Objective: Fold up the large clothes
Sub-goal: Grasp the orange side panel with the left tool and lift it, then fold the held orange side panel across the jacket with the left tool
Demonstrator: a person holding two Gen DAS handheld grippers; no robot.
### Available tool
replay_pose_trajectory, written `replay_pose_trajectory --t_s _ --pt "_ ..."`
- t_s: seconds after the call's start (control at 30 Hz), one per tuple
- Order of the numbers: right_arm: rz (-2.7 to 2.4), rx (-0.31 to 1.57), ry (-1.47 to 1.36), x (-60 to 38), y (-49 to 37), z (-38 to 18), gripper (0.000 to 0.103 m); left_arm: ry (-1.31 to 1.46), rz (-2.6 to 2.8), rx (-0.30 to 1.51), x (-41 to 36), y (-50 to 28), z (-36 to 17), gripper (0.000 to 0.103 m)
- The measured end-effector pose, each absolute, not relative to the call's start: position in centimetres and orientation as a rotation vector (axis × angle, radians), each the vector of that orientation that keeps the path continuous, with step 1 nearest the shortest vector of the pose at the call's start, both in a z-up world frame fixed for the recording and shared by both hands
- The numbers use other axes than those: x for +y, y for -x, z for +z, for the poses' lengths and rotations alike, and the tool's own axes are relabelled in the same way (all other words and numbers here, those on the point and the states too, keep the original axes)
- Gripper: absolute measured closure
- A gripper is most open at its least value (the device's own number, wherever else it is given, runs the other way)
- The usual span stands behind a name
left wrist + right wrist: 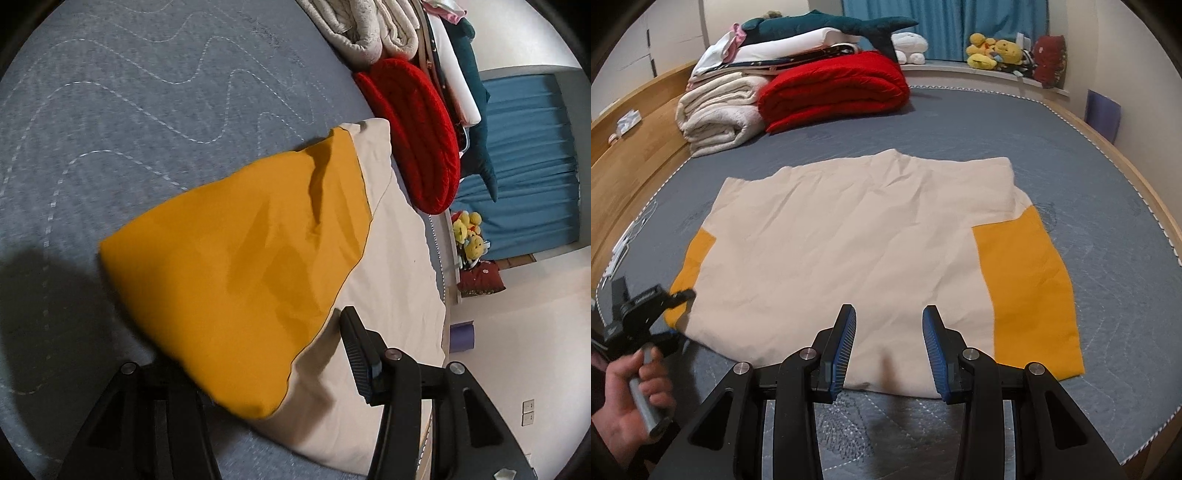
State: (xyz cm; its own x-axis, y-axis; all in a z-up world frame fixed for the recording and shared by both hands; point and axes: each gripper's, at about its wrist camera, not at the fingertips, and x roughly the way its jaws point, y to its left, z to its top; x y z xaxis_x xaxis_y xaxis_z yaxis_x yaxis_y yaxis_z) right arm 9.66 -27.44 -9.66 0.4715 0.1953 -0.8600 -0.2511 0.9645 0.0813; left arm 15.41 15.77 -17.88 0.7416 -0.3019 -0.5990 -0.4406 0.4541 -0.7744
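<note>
A large cream garment (849, 240) with yellow sleeves lies flat on the grey-blue quilted bed (960, 122). One yellow sleeve (240, 266) fills the left wrist view, with its near corner lying between the jaws of my left gripper (284, 325). That corner hides one finger. The other finger (356, 350) stands apart from the cloth, so the gripper is open. The right wrist view shows this gripper (677, 297) at the sleeve's edge, held by a hand (631, 391). My right gripper (889, 332) hovers open over the garment's near hem with nothing between its fingers. The other yellow sleeve (1030, 288) lies flat at the right.
A folded red quilt (834, 88) and rolled cream blankets (716, 110) are stacked at the bed's far left, with a plush shark (827, 26) on top. Plush toys (997, 51) sit before a blue curtain (942, 22). A wooden bed frame (635, 155) runs along the left.
</note>
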Motion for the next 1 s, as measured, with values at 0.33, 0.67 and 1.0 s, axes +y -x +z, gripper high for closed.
replay_pose_trajectory --t_s 0.33,0.67,1.0 --pt "0.321 1.047 0.057 -26.0 -9.4 -10.0 0.064 0.985 0.091 0.81 14.9 -16.9 -12.9 0.094" --pt "0.42 0.993 0.03 -23.5 -8.5 -8.4 0.07 0.66 0.068 0.911 17.1 -15.7 -2.6 0.095" --pt "0.731 0.991 0.154 -15.3 -5.4 -8.7 0.07 0.623 0.097 0.992 19.4 -13.4 -5.7 0.095"
